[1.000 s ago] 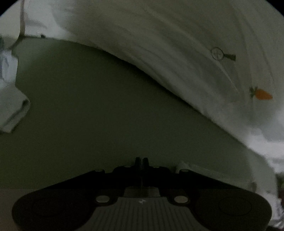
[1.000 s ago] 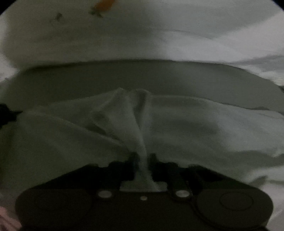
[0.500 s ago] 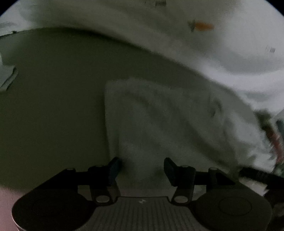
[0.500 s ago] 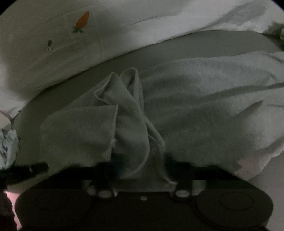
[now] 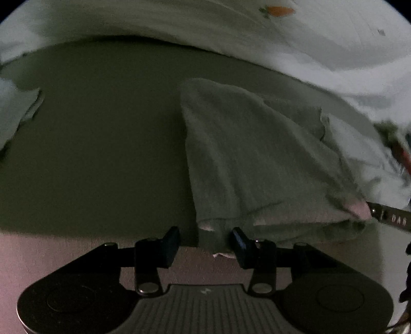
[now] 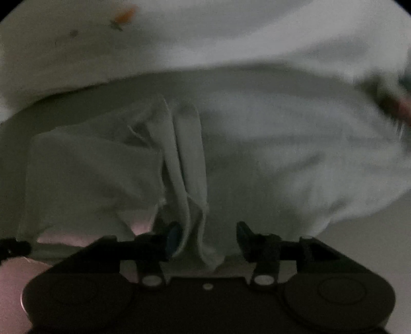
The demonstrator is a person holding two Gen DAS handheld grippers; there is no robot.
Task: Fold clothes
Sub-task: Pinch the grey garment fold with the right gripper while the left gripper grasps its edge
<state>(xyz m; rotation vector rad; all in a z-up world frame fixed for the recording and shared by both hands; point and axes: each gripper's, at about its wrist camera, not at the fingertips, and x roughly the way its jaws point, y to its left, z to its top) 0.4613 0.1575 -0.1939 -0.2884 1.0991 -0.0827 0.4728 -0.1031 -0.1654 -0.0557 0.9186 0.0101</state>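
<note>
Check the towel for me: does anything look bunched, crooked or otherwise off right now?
Yes. In the right wrist view, the towel stands bunched in a vertical ridge between the open right gripper fingers, not flat. Its near edge looks uneven.

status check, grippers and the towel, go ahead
Left gripper open at the towel corner. Right gripper open, bunched towel edge loose between its fingers. Carrot-print sheet behind, nothing blocking.

towel [image 5: 246, 159]: grey nubbly terry cloth, matt | sheet [image 5: 321, 38]: white smooth woven cloth, carrot print | surface [image 5: 102, 144]: dull olive, matt | left gripper [image 5: 205, 237]: black plastic, ribbed base
</note>
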